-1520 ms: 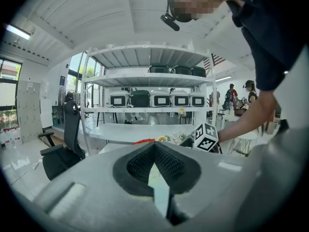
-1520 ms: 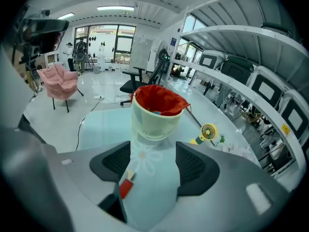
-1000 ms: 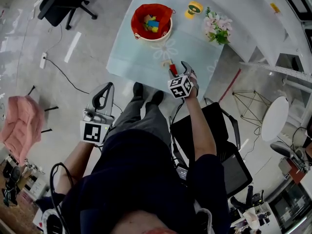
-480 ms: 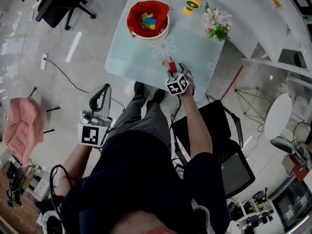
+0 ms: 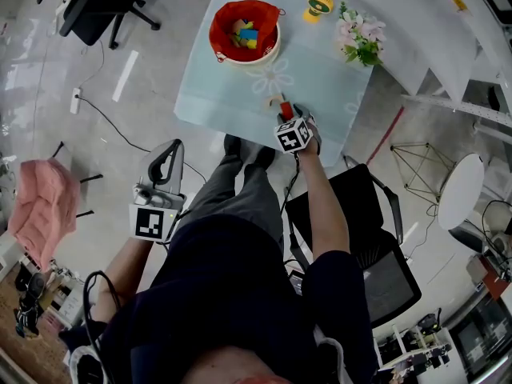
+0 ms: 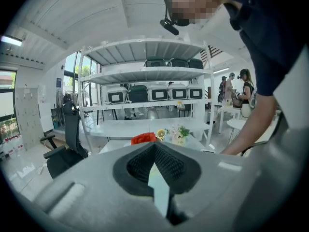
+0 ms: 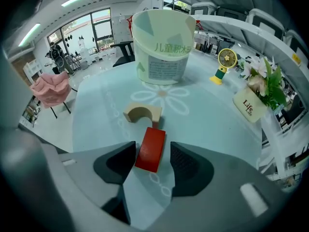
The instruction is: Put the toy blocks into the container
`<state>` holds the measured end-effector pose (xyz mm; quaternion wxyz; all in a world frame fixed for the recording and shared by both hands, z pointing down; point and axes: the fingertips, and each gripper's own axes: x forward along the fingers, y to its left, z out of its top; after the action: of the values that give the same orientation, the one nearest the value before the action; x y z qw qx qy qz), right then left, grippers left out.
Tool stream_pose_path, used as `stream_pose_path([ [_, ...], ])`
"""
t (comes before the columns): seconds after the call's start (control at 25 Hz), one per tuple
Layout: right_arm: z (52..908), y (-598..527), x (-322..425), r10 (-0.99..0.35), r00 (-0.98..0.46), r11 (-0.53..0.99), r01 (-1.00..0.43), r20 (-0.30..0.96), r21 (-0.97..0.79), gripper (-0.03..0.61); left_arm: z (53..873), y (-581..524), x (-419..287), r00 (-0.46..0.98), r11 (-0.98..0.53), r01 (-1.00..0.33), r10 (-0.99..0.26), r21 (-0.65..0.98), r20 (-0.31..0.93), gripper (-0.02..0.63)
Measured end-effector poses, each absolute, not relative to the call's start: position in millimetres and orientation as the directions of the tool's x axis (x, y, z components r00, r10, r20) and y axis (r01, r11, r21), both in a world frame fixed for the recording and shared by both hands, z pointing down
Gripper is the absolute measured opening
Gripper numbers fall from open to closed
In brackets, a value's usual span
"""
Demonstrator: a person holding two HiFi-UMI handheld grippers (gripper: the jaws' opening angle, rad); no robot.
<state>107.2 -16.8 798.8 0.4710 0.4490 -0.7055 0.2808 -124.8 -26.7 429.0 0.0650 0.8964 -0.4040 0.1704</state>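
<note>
A red rectangular block (image 7: 150, 149) lies flat on the pale blue table (image 5: 320, 78) near its front edge. My right gripper (image 7: 152, 154) points steeply down with this block between its jaws. The jaws have just been closing; the left pad is at the block's edge and a small gap shows at the right pad. Just beyond lies a beige arch block (image 7: 142, 114). The red-lined container (image 5: 244, 30) stands at the table's far side with several coloured blocks inside. Off the table, low at the left, my left gripper (image 5: 166, 157) hangs with its jaws together and nothing in them.
A yellow toy fan (image 5: 318, 9) and a flower pot (image 5: 358, 42) stand at the table's far right. A black office chair (image 5: 104, 2) is on the floor at far left, another chair (image 5: 376, 238) by my right arm, a pink cloth (image 5: 40, 206) left.
My right gripper has come down over the red block and its jaws have narrowed around it. The left gripper has stayed where it was.
</note>
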Motion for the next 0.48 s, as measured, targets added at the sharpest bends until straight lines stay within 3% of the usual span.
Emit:
stream_pose_path([
  [0.48,796.7,-14.3,107.4,-0.342,-0.214,0.356,-0.931,0.915,-0.085,0.143,428.5,-25.1,-129.0,0.61,-0.661,-0.75,-0.705,-0.022,0.362,0.003],
])
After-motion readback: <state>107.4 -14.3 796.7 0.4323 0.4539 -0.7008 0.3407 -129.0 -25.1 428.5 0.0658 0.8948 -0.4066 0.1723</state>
